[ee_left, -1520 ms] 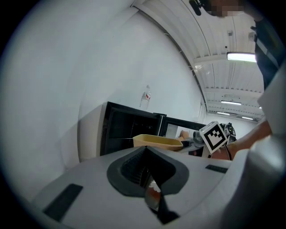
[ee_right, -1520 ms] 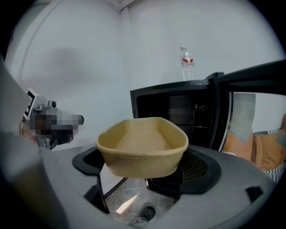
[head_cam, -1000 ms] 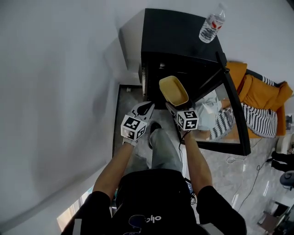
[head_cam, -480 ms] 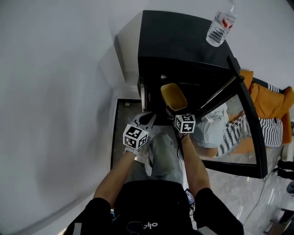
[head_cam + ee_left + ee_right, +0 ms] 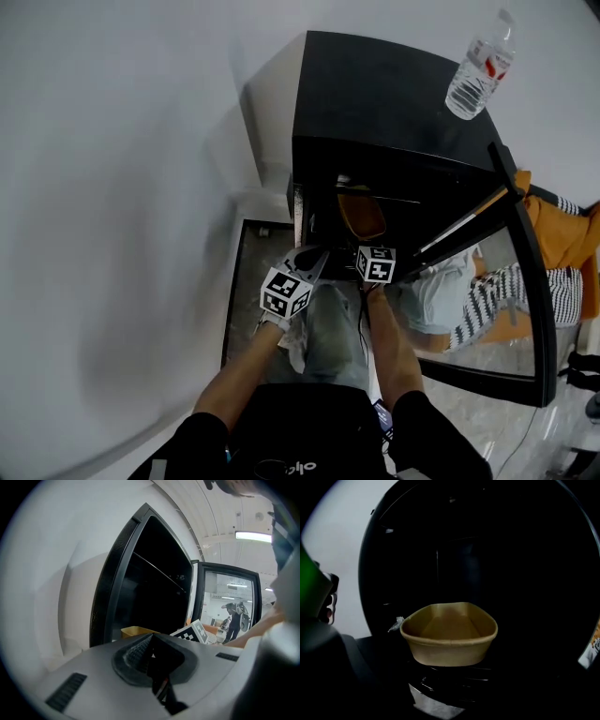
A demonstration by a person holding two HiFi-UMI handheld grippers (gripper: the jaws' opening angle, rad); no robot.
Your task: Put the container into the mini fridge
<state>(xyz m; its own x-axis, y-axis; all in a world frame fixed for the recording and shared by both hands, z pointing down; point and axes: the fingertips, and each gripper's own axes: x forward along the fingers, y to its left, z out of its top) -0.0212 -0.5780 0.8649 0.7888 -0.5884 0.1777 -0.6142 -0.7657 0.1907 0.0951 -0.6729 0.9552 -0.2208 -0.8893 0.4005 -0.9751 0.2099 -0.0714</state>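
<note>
The tan oval container (image 5: 361, 215) sits just inside the dark opening of the black mini fridge (image 5: 384, 94). My right gripper (image 5: 362, 240) is shut on its near rim. In the right gripper view the container (image 5: 449, 634) hangs a little above the fridge's dark floor, with the gripper (image 5: 450, 679) lost in shadow beneath it. My left gripper (image 5: 314, 256) hovers at the left of the opening with its jaws together and nothing in them. In the left gripper view, beyond that gripper (image 5: 152, 656), the container's rim (image 5: 136, 631) and the right gripper's marker cube (image 5: 194, 632) show.
The fridge's glass door (image 5: 511, 281) stands open to the right. A water bottle (image 5: 480, 67) lies on top of the fridge. A white wall (image 5: 122, 187) runs along the left. An orange cushion (image 5: 586, 267) lies beyond the door.
My right gripper has carried the container forward from in front of the fridge into its opening. The left gripper has drifted slightly toward the fridge.
</note>
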